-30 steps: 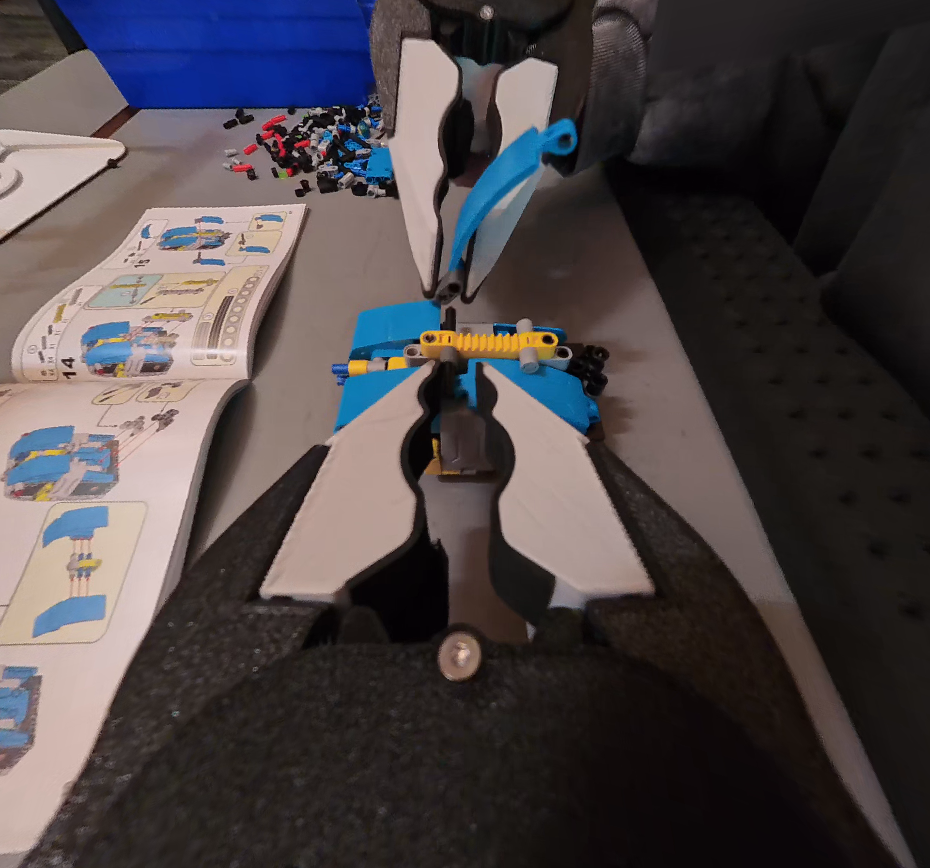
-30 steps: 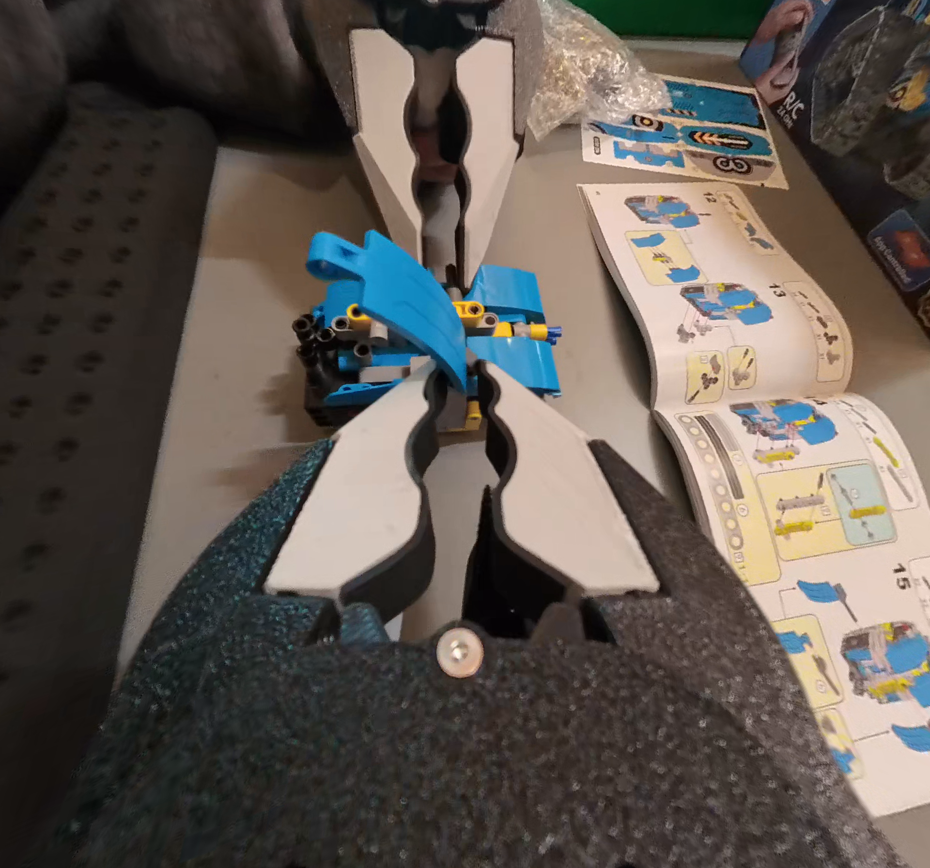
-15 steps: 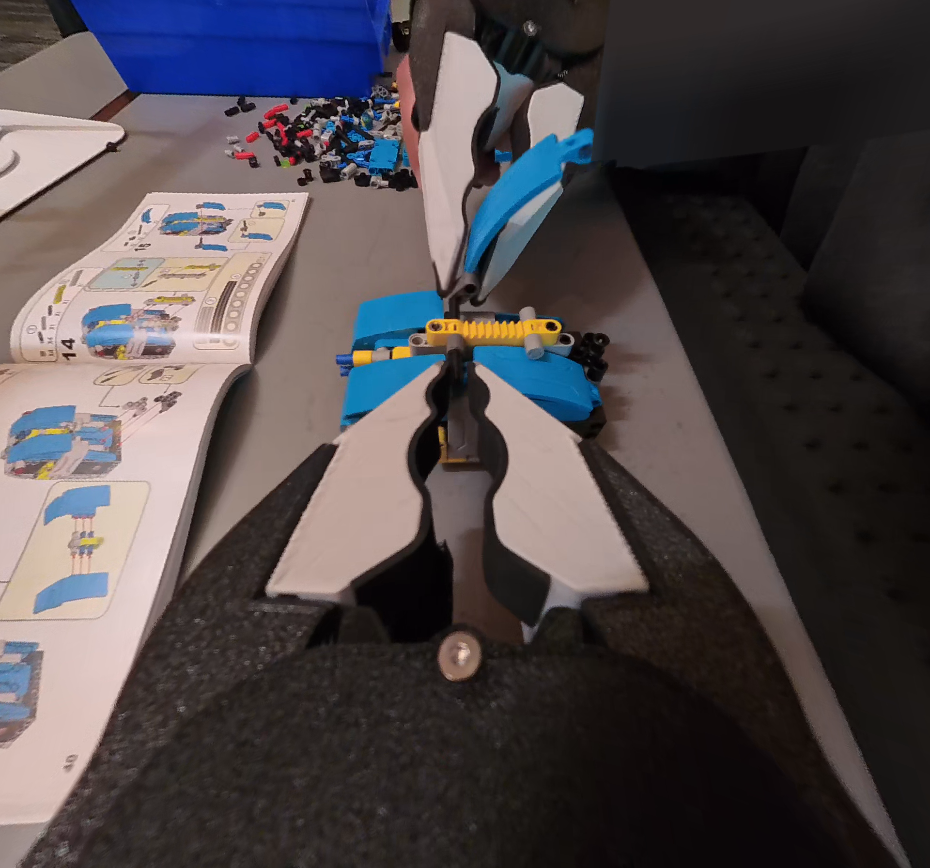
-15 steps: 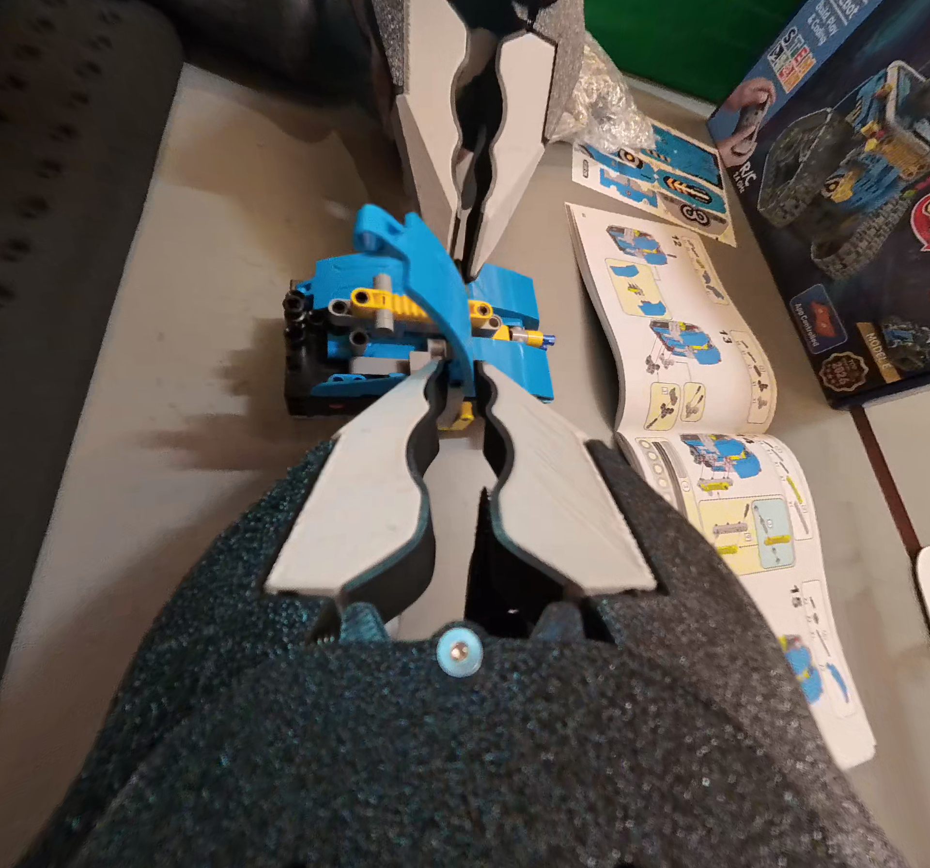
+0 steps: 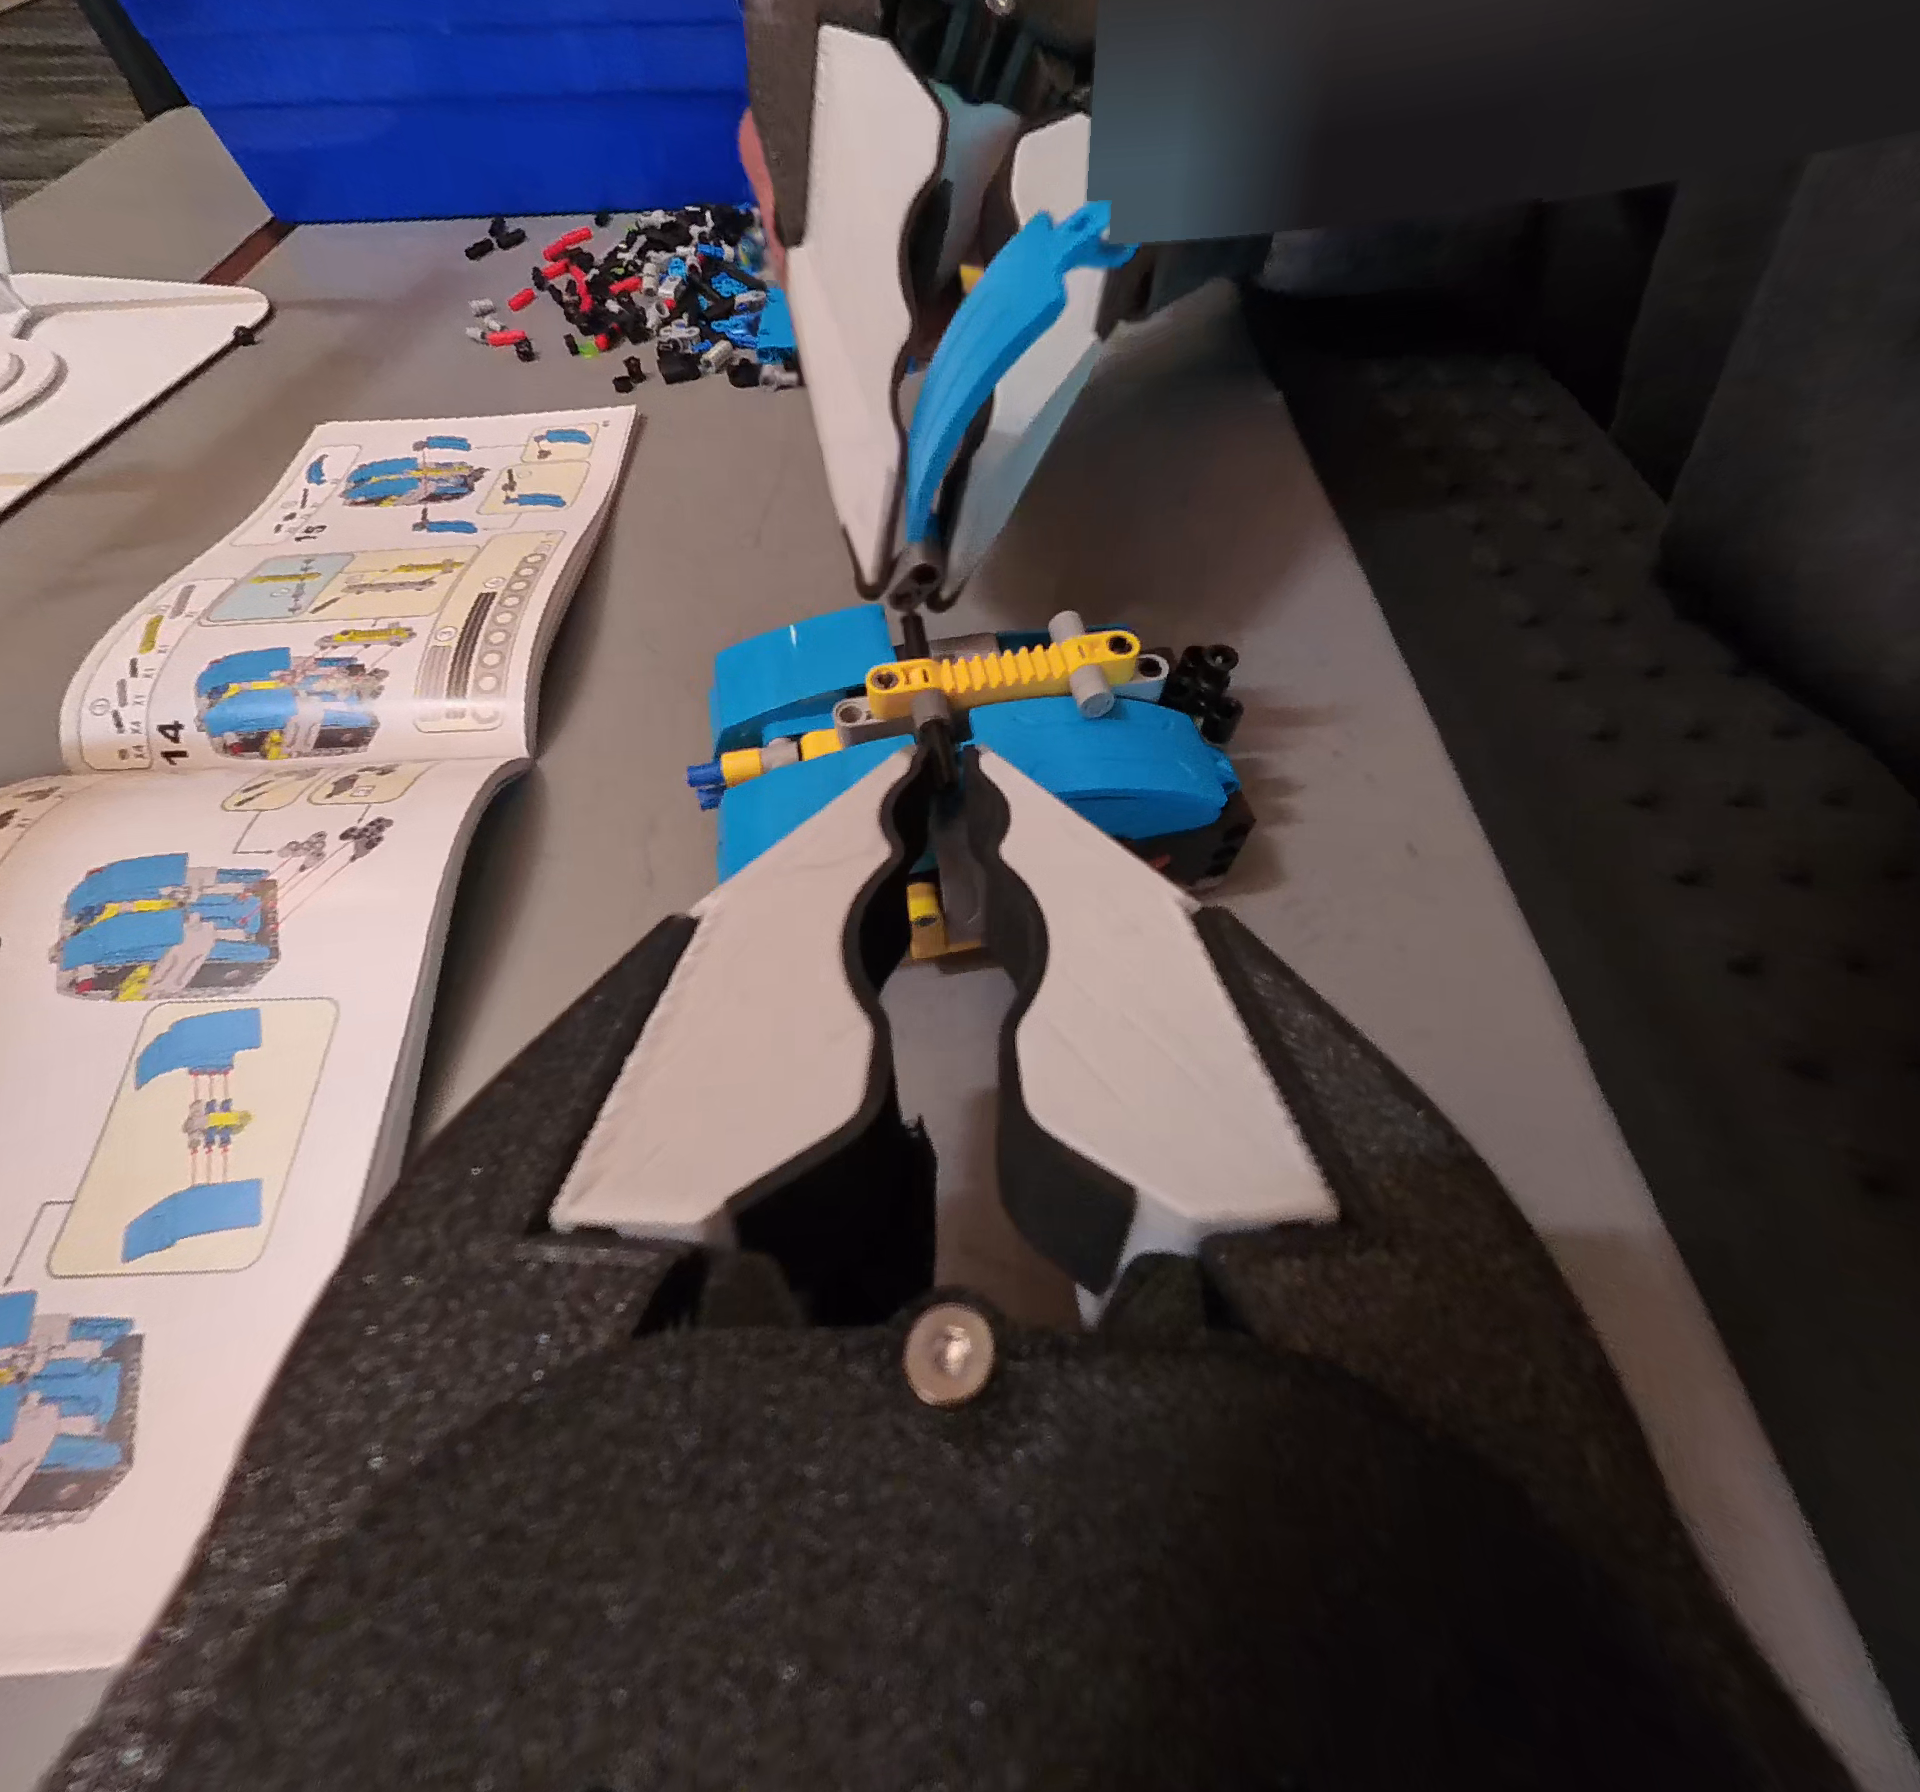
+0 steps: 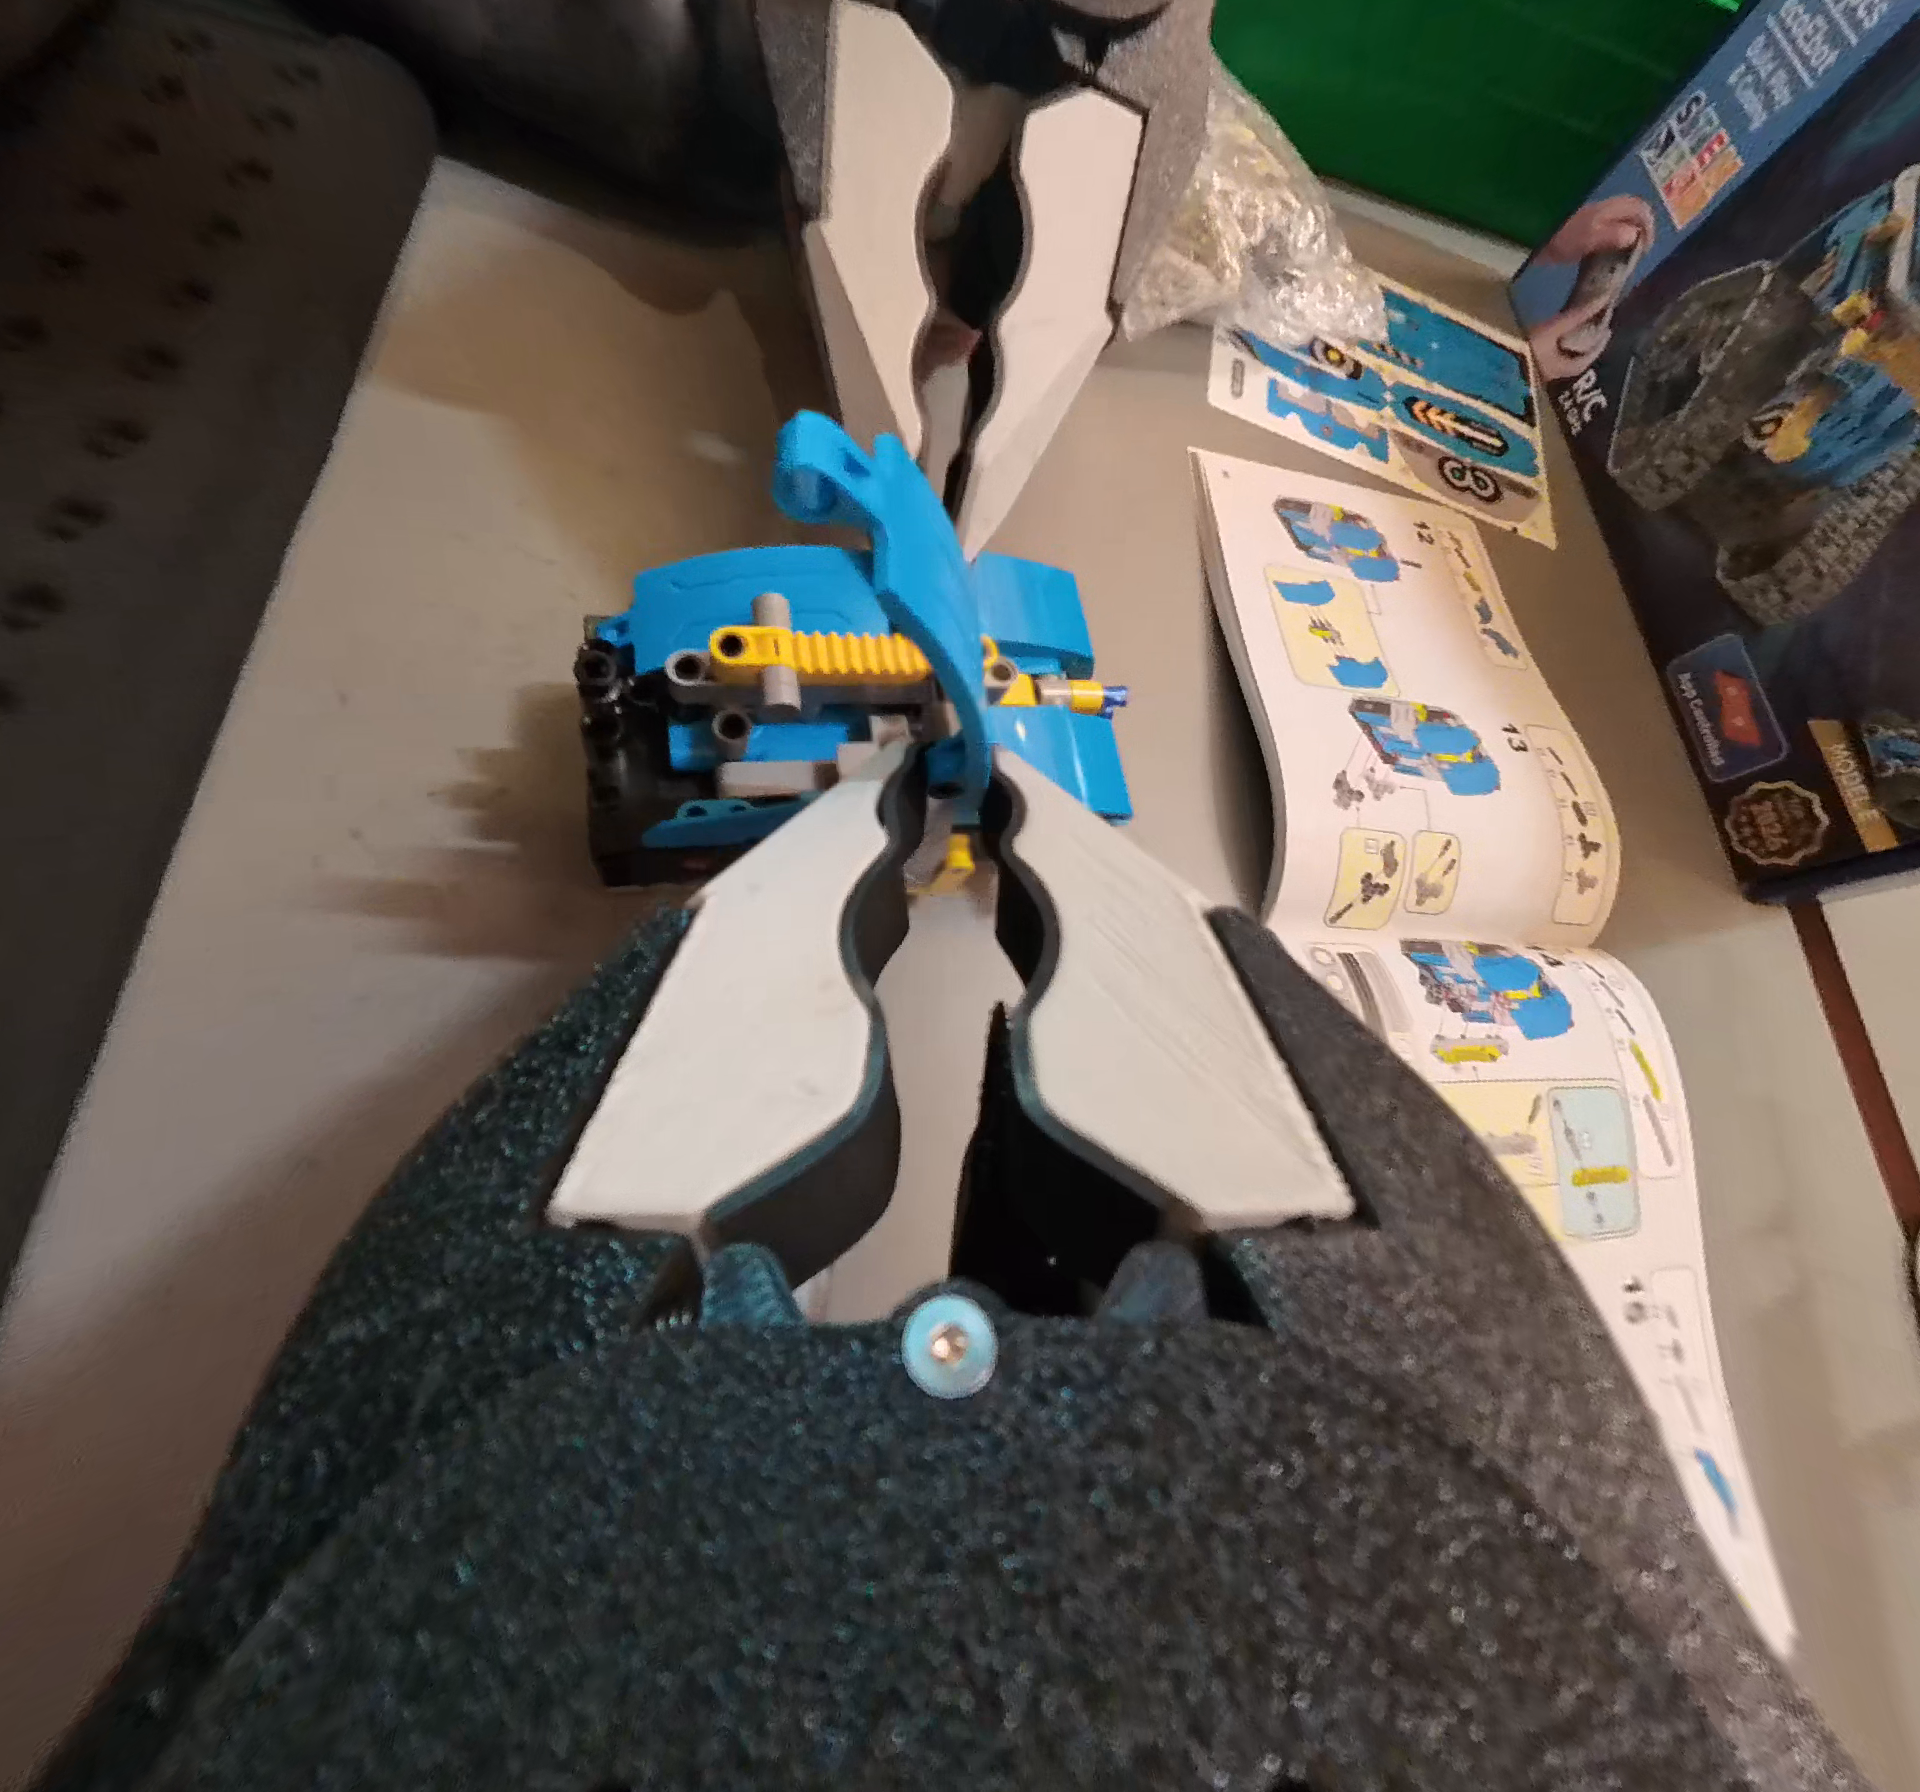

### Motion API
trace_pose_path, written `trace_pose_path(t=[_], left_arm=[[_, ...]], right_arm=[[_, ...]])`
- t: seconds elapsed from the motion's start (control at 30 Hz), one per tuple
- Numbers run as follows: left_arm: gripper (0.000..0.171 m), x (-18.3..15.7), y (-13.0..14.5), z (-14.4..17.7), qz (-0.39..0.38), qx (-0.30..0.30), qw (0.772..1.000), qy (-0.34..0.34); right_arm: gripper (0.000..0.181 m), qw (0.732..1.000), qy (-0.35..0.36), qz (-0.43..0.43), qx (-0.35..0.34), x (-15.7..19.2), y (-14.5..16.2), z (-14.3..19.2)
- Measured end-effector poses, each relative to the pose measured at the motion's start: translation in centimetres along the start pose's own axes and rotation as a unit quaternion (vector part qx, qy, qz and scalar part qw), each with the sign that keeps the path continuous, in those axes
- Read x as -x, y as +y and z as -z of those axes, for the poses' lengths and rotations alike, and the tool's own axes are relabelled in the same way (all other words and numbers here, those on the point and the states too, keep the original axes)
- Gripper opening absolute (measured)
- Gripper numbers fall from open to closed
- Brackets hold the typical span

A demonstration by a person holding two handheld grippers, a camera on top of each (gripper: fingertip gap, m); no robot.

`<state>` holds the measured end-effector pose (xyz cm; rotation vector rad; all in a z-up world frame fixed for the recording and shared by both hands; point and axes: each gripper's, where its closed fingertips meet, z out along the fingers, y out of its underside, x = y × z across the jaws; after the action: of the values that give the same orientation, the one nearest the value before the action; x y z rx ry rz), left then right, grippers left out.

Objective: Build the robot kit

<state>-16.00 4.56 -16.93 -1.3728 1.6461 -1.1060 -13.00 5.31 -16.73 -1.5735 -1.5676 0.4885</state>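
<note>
Grippers, two of them, meet nose to nose over a small blue, yellow and black toy-brick car body (image 5: 977,755) that sits on the grey table top (image 5: 665,537).

The left gripper (image 5: 943,768) has white fingers with black edges. Its tips are squeezed close together on a thin black and grey upright piece (image 5: 961,885) at the near side of the toy-brick car body.

The right gripper (image 6: 951,781) has grey fingers. Its tips are pinched tight on the grey end of a long curved blue plastic panel (image 6: 914,579). The panel sweeps up and away from the tips and ends in a little hook. In the left wrist view the same panel (image 5: 987,371) stands almost upright between the right gripper's fingers, and its grey end hangs just above the car body, near a yellow toothed bar (image 5: 1003,674) on top.

An open paper booklet with building pictures (image 5: 260,807) lies flat on the table beside the car body. Behind it is a pile of tiny loose red, black, grey and blue brick pieces (image 5: 644,298), and behind that a big blue plastic bin (image 5: 447,80).

In the right wrist view a sheet of blue stickers (image 6: 1392,402) and a crinkly clear bag (image 6: 1236,225) lie past the booklet. A dark printed cardboard box (image 6: 1745,392) and a green bin (image 6: 1455,28) are near them.
</note>
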Motion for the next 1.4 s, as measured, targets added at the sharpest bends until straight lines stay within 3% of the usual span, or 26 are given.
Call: trace_pose_path(t=[0.13, 0.8, 1.1, 1.4], left_arm=[[0.005, 0.06, 0.08, 0.07, -0.019, 0.002, 1.000, -0.010], [0.004, 0.08, 0.08, 0.01, -0.013, 0.000, 1.000, -0.004], [0.004, 0.04, 0.08, -0.01, -0.008, -0.001, 1.000, -0.001], [0.004, 0.06, 0.07, -0.10, -0.030, 0.000, 0.999, -0.020]], right_arm=[[0.009, 0.999, -0.031, -0.003, 0.028, 0.23, 0.59, 0.04], [0.008, 0.986, -0.110, -0.124, -0.035, 0.48, 0.30, -0.16], [0.008, 0.996, -0.070, -0.058, -0.022, 0.50, 0.37, -0.20], [0.007, 0.977, -0.125, -0.169, -0.038, 0.55, 0.32, -0.15]])
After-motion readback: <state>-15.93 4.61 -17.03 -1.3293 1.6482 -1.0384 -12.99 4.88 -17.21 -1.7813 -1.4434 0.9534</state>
